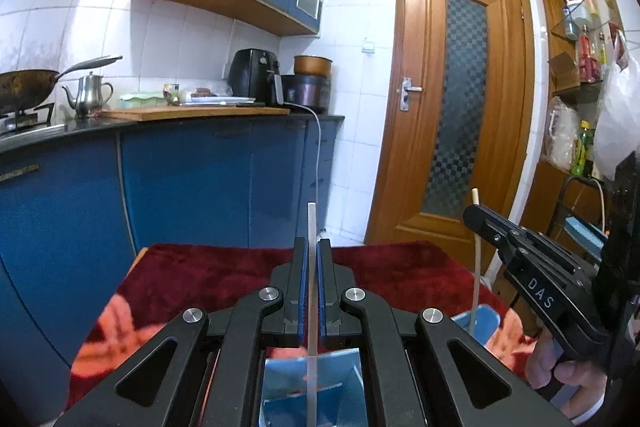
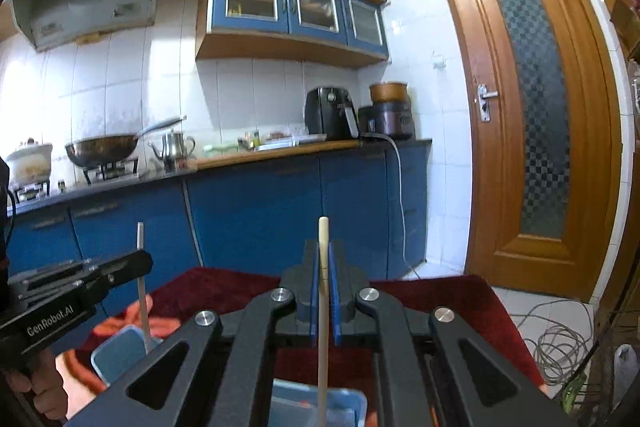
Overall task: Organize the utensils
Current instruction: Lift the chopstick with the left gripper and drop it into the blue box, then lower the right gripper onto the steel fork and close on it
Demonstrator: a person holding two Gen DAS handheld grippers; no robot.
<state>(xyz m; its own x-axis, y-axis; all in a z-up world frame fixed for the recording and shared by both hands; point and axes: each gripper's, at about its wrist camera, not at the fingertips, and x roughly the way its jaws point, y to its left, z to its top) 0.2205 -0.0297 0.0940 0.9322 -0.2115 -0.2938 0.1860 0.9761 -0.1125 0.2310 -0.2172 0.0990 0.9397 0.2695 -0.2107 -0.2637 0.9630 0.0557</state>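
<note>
Each gripper (image 1: 312, 291) (image 2: 324, 301) squeezes one upright stick (image 1: 311, 267) (image 2: 323, 287), right above a blue box (image 1: 280, 387) (image 2: 352, 401) on the red cloth (image 1: 200, 275).

Slim grey-white chopstick (image 1: 311, 291): upright, clamped between blue gripper pads, lower end inside a light-blue plastic bin (image 1: 340, 379).
Pale wooden chopstick (image 2: 323, 307): upright, slightly tilted, likewise clamped, lower end inside a second light-blue rectangular bin (image 2: 352, 401).
Both bins stand on a dark red patterned cloth (image 1: 224, 275).
</note>
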